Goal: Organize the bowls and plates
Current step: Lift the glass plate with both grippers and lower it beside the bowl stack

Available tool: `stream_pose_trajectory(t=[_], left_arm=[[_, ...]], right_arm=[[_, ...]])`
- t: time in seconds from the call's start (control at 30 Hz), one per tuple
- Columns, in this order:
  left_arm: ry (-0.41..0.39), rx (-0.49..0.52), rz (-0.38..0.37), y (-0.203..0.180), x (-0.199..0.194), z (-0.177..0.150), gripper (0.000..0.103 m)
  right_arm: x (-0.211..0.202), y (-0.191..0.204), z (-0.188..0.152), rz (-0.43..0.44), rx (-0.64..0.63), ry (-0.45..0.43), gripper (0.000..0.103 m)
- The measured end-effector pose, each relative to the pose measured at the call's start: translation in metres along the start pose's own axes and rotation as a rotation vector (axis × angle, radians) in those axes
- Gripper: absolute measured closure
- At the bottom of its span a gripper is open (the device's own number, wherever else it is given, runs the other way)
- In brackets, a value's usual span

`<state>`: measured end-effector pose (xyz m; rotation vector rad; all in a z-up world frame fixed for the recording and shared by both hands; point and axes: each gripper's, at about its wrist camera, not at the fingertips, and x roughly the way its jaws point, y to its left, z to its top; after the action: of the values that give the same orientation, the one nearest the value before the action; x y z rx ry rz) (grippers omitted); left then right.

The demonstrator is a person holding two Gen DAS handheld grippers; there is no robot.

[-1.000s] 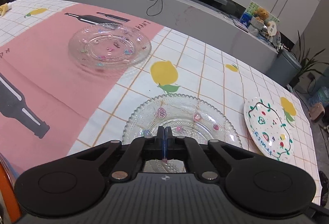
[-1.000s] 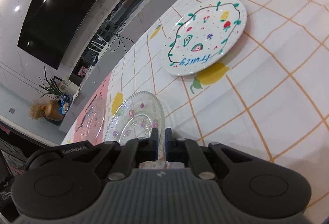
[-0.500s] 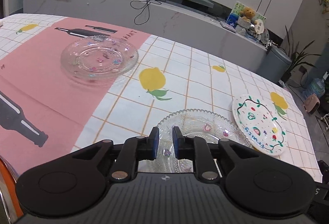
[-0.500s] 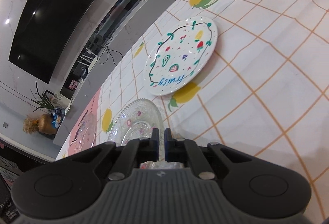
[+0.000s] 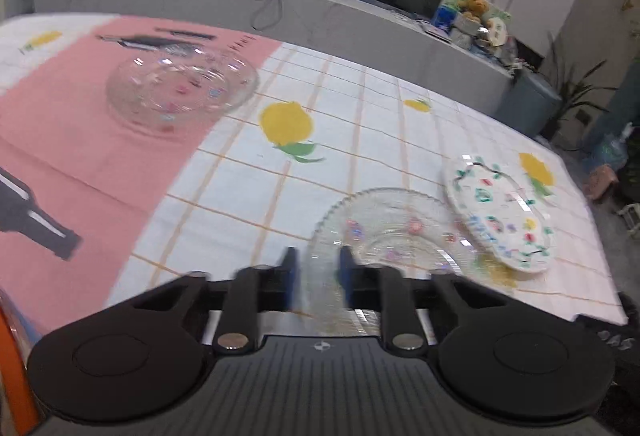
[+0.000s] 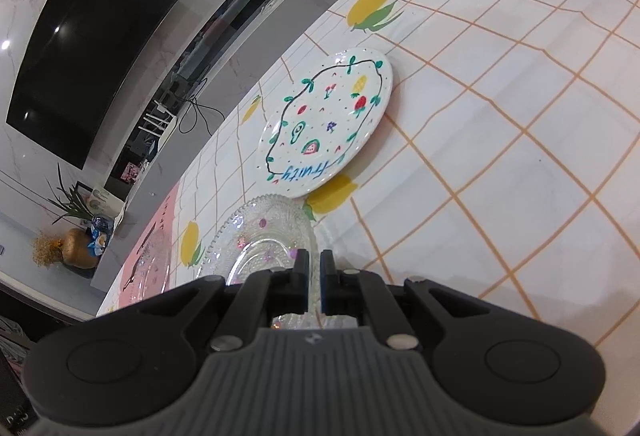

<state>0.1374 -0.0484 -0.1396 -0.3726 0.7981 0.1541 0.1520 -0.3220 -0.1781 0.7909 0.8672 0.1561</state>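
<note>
A clear glass plate with a beaded rim and coloured dots (image 5: 394, 232) (image 6: 264, 236) lies near the table's front edge. My right gripper (image 6: 314, 268) is shut on its near rim. My left gripper (image 5: 316, 270) is open, its fingers either side of the plate's left rim without gripping. A white "Fruity" plate (image 5: 498, 214) (image 6: 326, 122) lies just right of it, its edge over the glass plate's rim. A clear glass bowl (image 5: 182, 88) (image 6: 150, 268) sits far left on the pink cloth.
The checked tablecloth with lemon prints (image 5: 286, 122) covers the table. Its right edge (image 5: 580, 188) and front edge are close. A grey counter (image 5: 360, 24) runs behind the table, with a bin and plants at the right.
My left gripper went from shut on the glass plate to open. The glass plate now lies closer to the white plate and under its edge. My right gripper stays shut on the rim.
</note>
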Motion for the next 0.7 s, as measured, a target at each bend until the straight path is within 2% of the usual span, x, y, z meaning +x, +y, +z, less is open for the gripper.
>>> stream_pose_trajectory(t=[0.4,0.7], left_arm=[[0.008,-0.010,0.003,-0.004,-0.010,0.000,0.090],[0.017,-0.005,-0.042,-0.010,-0.036,-0.009,0.092]], right_arm=[[-0.008,0.010,0.000,-0.018,-0.078,-0.029,0.100],[-0.037,0.007,-0.002,-0.039,-0.076,-0.042,0.100]])
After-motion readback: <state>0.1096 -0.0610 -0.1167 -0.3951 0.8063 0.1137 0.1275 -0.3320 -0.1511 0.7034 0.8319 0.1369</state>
